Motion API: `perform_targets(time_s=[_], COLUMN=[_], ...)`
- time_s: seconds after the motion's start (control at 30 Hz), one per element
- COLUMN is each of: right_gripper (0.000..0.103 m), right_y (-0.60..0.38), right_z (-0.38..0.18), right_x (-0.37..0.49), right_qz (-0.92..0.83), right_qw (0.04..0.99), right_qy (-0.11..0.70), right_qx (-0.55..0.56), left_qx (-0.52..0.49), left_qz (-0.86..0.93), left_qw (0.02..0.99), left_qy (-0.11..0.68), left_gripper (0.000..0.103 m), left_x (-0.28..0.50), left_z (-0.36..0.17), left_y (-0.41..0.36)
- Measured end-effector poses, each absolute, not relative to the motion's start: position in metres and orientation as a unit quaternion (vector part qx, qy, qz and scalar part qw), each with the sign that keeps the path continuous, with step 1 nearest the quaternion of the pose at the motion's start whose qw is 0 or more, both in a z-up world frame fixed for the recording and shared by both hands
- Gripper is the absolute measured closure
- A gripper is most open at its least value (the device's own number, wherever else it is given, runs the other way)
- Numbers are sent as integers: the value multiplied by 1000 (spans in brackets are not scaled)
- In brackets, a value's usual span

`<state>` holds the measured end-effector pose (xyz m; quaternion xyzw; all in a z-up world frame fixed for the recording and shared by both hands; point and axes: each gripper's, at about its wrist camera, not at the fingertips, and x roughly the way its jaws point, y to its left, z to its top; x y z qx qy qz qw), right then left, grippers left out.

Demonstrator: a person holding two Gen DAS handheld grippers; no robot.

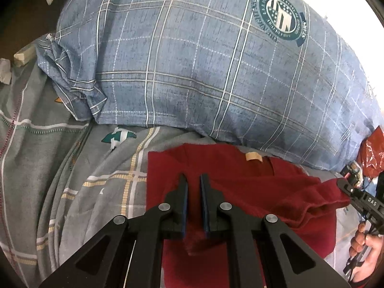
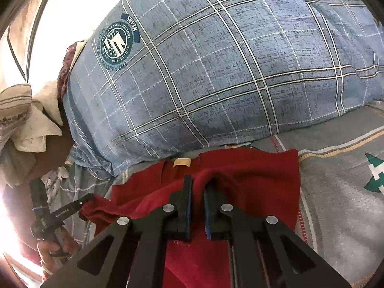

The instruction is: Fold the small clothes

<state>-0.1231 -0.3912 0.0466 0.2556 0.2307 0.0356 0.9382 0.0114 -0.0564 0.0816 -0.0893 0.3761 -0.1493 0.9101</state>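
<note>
A dark red garment [image 1: 240,192] with a tan neck label [image 1: 254,156] lies on a grey checked bedsheet [image 1: 72,192]. My left gripper [image 1: 194,180] hovers over its left part, jaws a narrow gap apart, nothing between them. In the right wrist view my right gripper [image 2: 198,182] is shut on a raised ridge of the red garment [image 2: 252,180], lifting a fold. The right gripper also shows at the right edge of the left wrist view [image 1: 345,184], holding the cloth's edge. In the right wrist view a gripper [image 2: 84,200] at the lower left touches the cloth's corner.
A large blue checked pillow [image 1: 204,60] with a round green emblem [image 1: 279,16] lies just behind the garment. Crumpled pale cloths [image 2: 26,124] lie at the left. A red plastic bag [image 1: 372,153] sits at the right edge. The holder's hand [image 1: 364,240] is at lower right.
</note>
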Motion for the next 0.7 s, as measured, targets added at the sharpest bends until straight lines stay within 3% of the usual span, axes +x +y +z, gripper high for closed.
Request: perform_targets(time_s=[0.7], right_gripper=[96], right_y=[-407], right_z=[42], right_x=[-63], right_qz=[-6], right_qw=[940], right_qy=[249], right_qx=[232], left_qx=[-130], left_qz=[-158], left_qw=[883], left_qy=[422], left_gripper=[93], left_x=[98], left_z=[40], left_y=[-63])
